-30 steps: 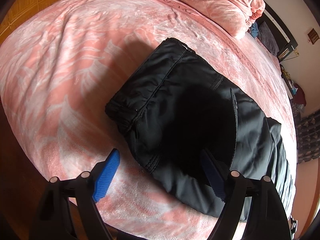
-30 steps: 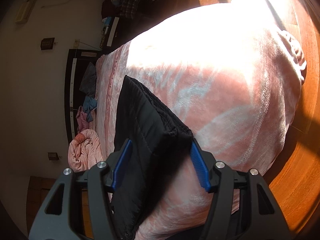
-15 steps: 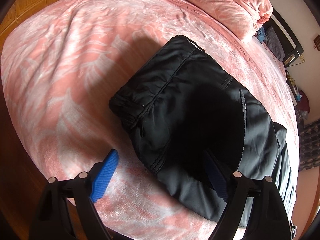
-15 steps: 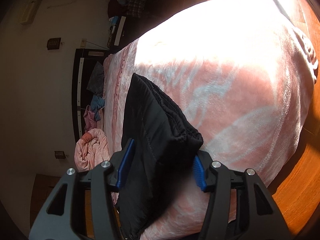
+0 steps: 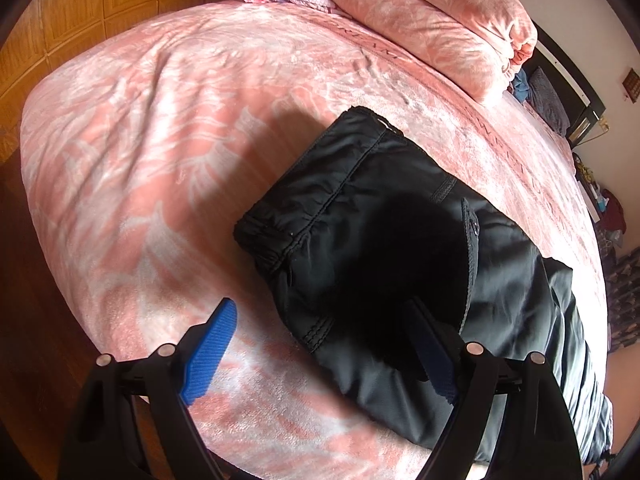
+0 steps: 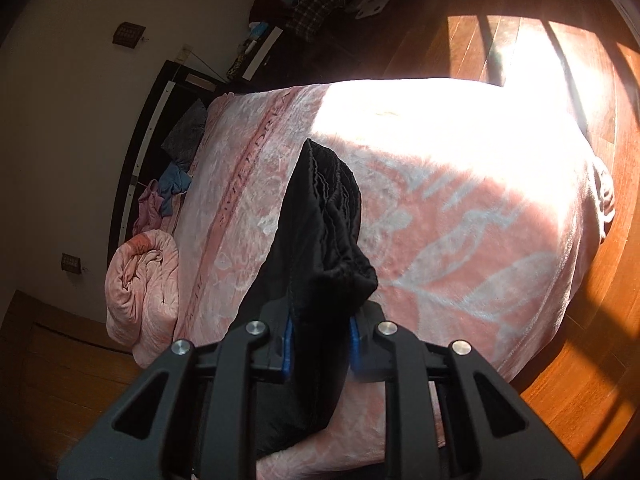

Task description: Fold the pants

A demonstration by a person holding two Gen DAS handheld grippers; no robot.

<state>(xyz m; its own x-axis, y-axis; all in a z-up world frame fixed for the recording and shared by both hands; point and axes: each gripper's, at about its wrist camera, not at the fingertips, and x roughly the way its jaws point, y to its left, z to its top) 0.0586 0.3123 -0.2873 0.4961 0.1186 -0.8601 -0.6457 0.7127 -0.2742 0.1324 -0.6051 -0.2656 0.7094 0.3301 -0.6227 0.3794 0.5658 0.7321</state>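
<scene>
Our right gripper (image 6: 320, 336) has its blue-padded fingers (image 6: 286, 347) clamped on a bunched black edge of the pants, the fabric pinched tight between both pads and rising out of them in pleated folds. Our left gripper (image 5: 324, 344) holds its fingers (image 5: 210, 354) spread wide with nothing between them: one pad hangs over bare blanket near the bed's near edge, the other over the pants' near side.

Largest in our view is the bed with its pink, white-patterned plush blanket (image 5: 160, 140), lit hard by sun on the far part seen from our right wrist. Around it we see warm brown wooden flooring (image 6: 592, 344).

At the bed's head end lies a rolled pink plush duvet (image 5: 432, 20), which our right wrist also shows (image 6: 142, 292).

The black, shiny padded pants (image 5: 360, 208) lie folded on the blanket toward the bed's near edge and right side, stitched seams up, one end reaching toward the bed's middle. Our right wrist shows the same pants (image 6: 320, 216) as a dark strip running from our fingers out across the blanket.

A small heap of blue and pink clothes (image 6: 168, 192) sits beside the dark headboard.
</scene>
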